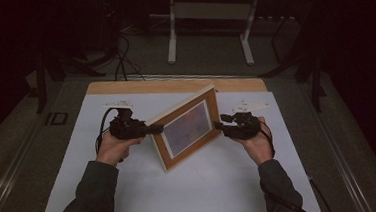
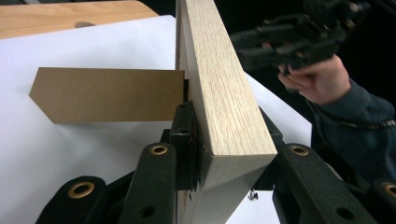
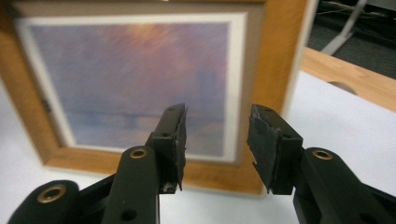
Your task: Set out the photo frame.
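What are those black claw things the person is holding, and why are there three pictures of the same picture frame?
Those are grippers: hand-held tools with two jaws that pinch like tongs. One camera looks down from above; the other two ride on the grippers, so you see along their jaws.

On the white sheet covering the table stands a wooden picture frame with a purple, hazy painting inside. Behind it, its brown cardboard stand sticks out.

The left gripper pinches the frame's edge between its jaws. The right gripper holds nothing: its jaws are open, with a gap between them, in front of the painting. The other hand shows from the left gripper's camera.
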The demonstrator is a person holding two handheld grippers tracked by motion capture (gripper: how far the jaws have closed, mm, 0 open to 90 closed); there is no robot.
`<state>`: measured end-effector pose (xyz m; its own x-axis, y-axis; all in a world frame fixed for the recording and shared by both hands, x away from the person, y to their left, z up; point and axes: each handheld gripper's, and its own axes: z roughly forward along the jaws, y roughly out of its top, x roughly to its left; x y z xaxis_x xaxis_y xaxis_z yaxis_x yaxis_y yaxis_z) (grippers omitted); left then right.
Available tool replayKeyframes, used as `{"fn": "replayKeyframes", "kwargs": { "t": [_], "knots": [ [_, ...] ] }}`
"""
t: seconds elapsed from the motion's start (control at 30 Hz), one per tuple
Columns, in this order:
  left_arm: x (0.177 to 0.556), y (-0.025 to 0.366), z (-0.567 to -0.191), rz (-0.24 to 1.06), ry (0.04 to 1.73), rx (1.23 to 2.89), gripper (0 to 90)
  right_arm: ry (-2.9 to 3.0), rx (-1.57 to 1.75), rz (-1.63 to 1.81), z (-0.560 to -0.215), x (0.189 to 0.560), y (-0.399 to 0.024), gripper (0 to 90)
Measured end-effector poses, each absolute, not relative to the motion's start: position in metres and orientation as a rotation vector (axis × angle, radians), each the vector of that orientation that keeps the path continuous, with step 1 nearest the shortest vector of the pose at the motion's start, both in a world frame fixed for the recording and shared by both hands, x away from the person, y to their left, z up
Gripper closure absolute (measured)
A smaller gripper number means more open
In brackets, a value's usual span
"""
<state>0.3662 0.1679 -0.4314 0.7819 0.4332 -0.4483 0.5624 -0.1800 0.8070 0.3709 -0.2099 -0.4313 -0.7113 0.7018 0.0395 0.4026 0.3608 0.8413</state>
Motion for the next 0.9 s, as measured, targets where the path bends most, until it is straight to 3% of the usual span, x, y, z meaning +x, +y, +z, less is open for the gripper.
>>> {"fn": "replayKeyframes", "kwargs": {
  "t": [0.23,0.4,0.6,0.9],
  "knots": [
    [0.367,0.168,-0.431,-0.175,0.723,1.831,70.0,2.268,1.021,1.255,-0.422,0.384,-0.219,53.6],
    [0.367,0.168,-0.432,-0.165,0.728,1.828,69.8,2.25,1.044,1.251,-0.42,0.396,-0.224,46.1],
    [0.351,0.162,-0.431,-0.003,0.808,1.835,61.0,2.287,1.047,1.265,-0.421,0.413,-0.223,38.6],
    [0.331,0.164,-0.429,0.135,0.851,1.836,59.5,2.302,1.013,1.36,-0.421,0.43,-0.213,30.3]
  ]
}}
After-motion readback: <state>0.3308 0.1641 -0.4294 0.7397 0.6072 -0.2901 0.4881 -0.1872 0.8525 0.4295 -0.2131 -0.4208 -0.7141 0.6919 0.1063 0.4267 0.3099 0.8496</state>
